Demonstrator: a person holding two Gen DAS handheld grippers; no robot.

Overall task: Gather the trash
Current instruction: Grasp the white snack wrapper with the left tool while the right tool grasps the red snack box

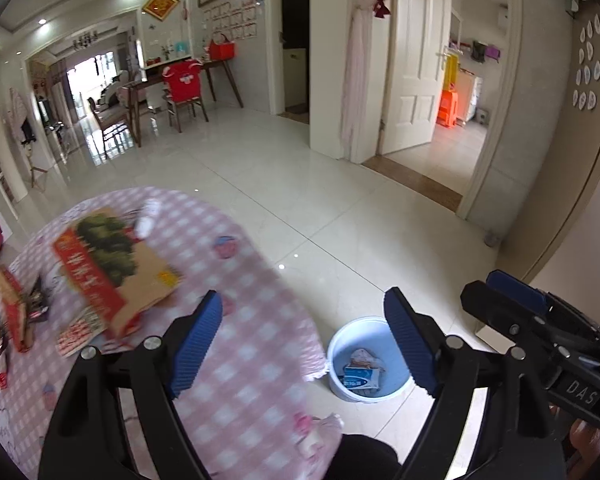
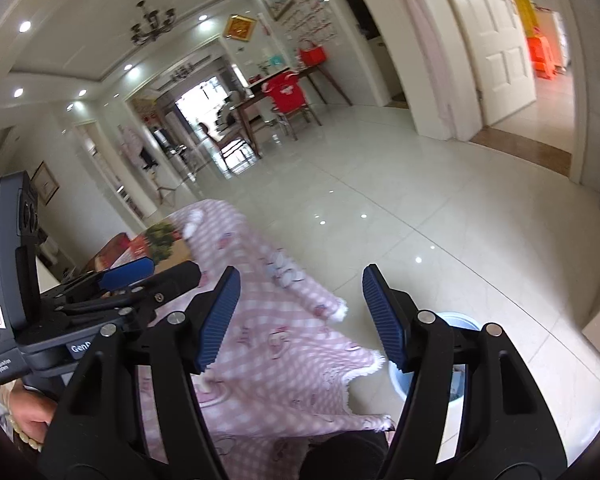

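A light blue trash bucket (image 1: 366, 360) stands on the floor beside the table and holds crumpled paper and a blue-white packet (image 1: 360, 376). My left gripper (image 1: 304, 344) is open and empty, above the table edge and the bucket. My right gripper (image 2: 300, 316) is open and empty, over the tablecloth's hanging edge; the bucket (image 2: 460, 324) shows partly behind its right finger. On the table lie a flattened cardboard box (image 1: 108, 268) with red and green print, a white crumpled scrap (image 1: 148, 216) and small dark wrappers (image 1: 36, 300).
The round table has a pink checked cloth (image 1: 240, 360). The right gripper shows at the right of the left wrist view (image 1: 540, 328). Glossy tiled floor (image 1: 320, 200), a dining table with chairs (image 1: 180, 84), an open white door (image 1: 416, 60).
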